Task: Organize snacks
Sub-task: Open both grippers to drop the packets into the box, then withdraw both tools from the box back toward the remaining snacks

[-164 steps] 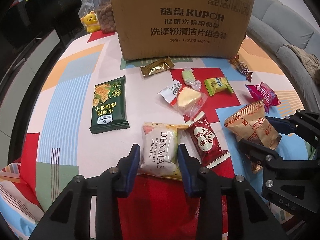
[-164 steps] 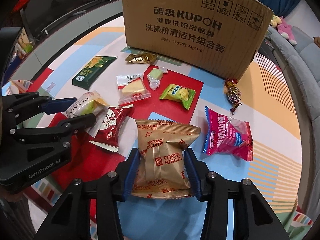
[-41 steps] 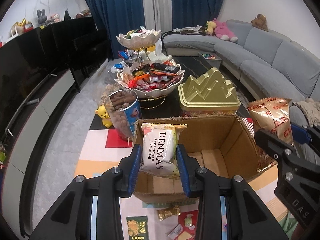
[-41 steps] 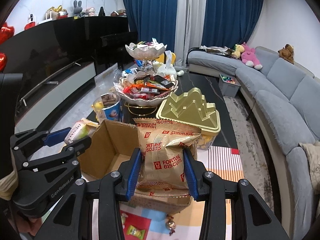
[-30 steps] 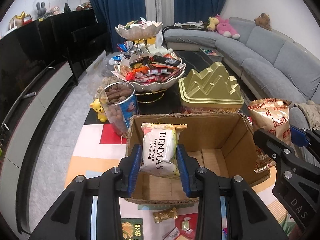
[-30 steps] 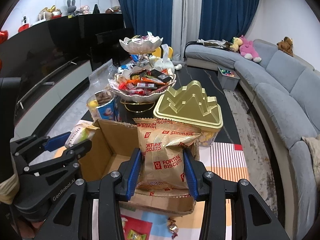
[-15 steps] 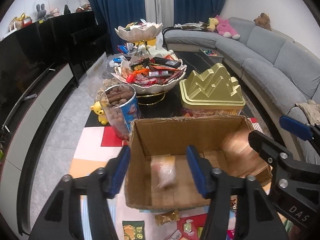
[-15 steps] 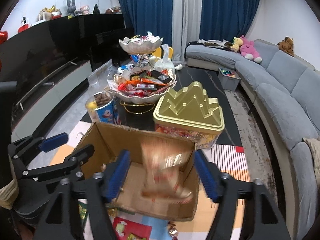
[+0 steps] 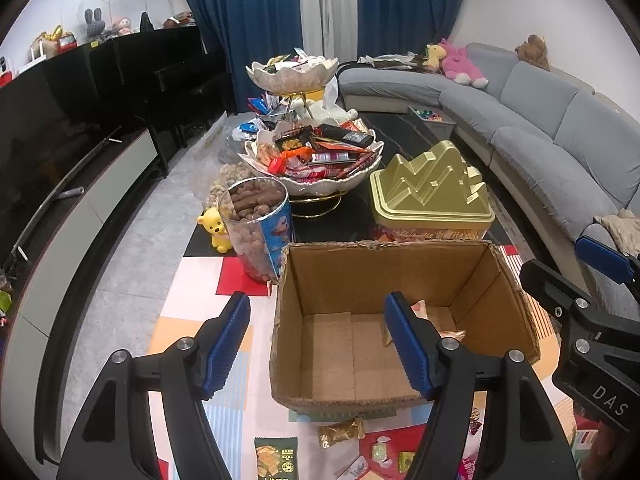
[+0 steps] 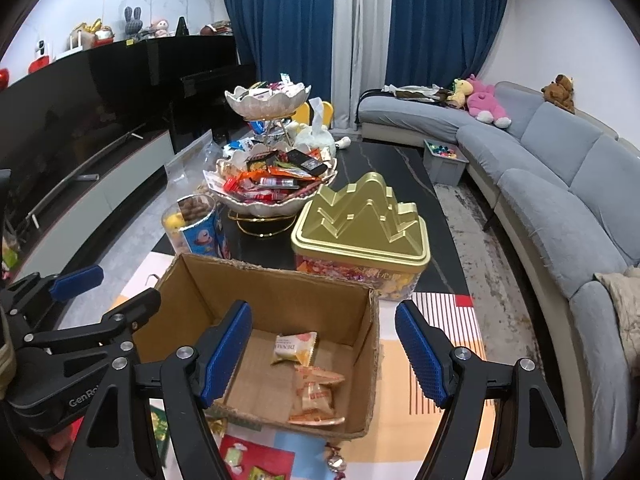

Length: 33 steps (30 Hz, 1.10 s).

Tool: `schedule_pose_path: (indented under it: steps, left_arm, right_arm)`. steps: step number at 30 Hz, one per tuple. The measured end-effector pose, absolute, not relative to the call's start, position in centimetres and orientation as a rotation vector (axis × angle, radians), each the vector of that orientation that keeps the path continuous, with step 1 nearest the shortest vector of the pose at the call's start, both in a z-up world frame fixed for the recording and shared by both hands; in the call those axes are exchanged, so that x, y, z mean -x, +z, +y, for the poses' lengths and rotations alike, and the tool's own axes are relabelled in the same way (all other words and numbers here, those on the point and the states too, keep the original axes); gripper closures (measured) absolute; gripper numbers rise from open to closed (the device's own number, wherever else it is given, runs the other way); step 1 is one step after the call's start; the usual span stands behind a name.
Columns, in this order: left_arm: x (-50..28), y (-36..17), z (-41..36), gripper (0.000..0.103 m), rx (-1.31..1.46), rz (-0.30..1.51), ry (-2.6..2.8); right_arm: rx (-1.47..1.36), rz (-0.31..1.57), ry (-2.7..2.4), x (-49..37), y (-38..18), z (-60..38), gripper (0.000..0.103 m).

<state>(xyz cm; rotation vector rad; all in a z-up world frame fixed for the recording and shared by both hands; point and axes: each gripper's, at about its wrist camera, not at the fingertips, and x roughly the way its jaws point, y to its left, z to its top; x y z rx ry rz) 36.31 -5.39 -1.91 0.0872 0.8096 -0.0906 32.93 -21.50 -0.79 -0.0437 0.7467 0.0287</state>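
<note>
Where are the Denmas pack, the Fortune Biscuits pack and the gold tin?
Denmas pack (image 10: 294, 347): right wrist view, middle of its printed face.
Fortune Biscuits pack (image 10: 317, 396): right wrist view, centre of the wrapper.
Gold tin (image 9: 430, 184): left wrist view, on the ridged lid.

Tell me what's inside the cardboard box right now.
Two snack packets lie on the floor of the box: a Denmas packet and a Fortune Biscuits packet. A gripper finger hides the box's near left corner.
</note>
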Motion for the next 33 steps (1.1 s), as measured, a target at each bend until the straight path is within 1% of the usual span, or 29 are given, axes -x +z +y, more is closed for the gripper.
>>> schedule_pose_path:
  steps: [11,13,20,24,33]
  left_arm:
    - [-34.3,-0.6,-5.6,0.034,-0.087,0.795,-0.088]
    - [-33.8,-0.5,-5.7,0.033,-0.09,0.792,-0.086]
    - [-31.8,-0.6,-5.7,0.029,-0.087,0.794,-0.082]
    - [-30.8,-0.8,-5.7,0.023,-0.083,0.793,-0.075]
    - [-28.5,-2.3,-5.5,0.022,-0.081,0.822,-0.061]
  right_arm:
    - [0.033,0.723,0.011,-30.9,0.6,-22.1,0.027]
    - [0.036,0.715,0.005,-30.3,0.8,-22.2,0.02]
    - [0.04,0.715,-0.009,-28.8,0.8,-22.6,0.019]
    - [0.038,0.727,-0.014,-27.9,0.3,-22.9,0.019]
    - [0.074,0.744,-0.016,-25.6,-1.0,-22.9,0.017]
